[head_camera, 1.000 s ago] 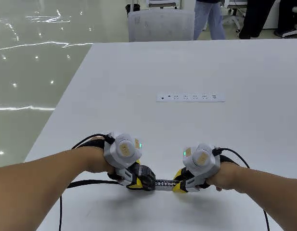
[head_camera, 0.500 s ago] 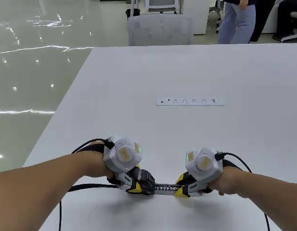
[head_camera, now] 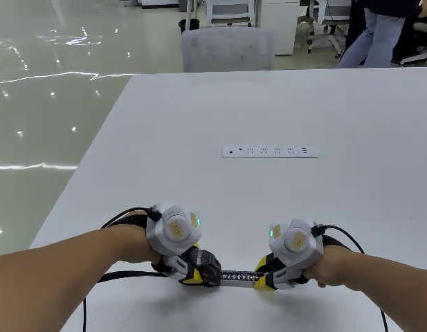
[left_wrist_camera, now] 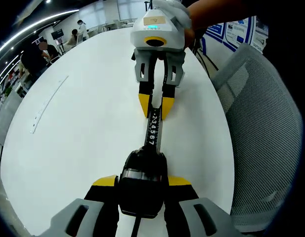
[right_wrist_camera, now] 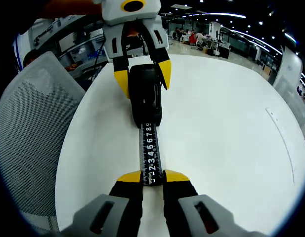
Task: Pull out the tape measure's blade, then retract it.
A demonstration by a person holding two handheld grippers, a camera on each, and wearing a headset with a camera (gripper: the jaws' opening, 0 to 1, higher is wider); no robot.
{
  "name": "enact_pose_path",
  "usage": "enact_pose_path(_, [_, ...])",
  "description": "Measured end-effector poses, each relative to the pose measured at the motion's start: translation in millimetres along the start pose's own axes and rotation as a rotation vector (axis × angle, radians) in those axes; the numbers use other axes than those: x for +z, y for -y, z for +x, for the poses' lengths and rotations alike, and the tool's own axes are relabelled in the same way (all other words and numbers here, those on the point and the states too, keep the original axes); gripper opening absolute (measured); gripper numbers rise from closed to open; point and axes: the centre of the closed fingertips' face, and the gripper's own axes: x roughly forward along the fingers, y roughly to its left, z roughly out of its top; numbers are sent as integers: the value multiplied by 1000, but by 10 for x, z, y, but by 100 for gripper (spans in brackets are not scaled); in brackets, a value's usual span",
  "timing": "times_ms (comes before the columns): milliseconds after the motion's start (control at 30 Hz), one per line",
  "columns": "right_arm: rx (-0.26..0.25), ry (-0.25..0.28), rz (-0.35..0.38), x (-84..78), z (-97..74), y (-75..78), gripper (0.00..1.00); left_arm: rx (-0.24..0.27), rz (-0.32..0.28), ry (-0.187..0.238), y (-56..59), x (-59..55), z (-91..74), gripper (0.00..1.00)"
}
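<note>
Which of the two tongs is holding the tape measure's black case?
The left tongs grip the case; the right tongs pinch the pulled-out blade instead.

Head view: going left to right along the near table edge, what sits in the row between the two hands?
Left tongs, shut on the tape measure case → blade, pulled out a short way → right tongs, pinching the blade's end.

Your white table (head_camera: 165, 138) has a power strip (head_camera: 269, 150) lying near its middle. A grey chair (head_camera: 228, 48) stands at its far edge, and a person (head_camera: 376, 34) stands far right.
</note>
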Motion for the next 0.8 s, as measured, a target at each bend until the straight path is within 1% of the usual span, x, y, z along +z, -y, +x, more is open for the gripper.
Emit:
enact_pose_path(233, [-2,0,6,-54,-59,14,13,0,-5,0,6,3,4,32])
enact_pose_path(800, [-6,-2,14,-151,-131,46,13,-6,-19,1,8,3,6,32])
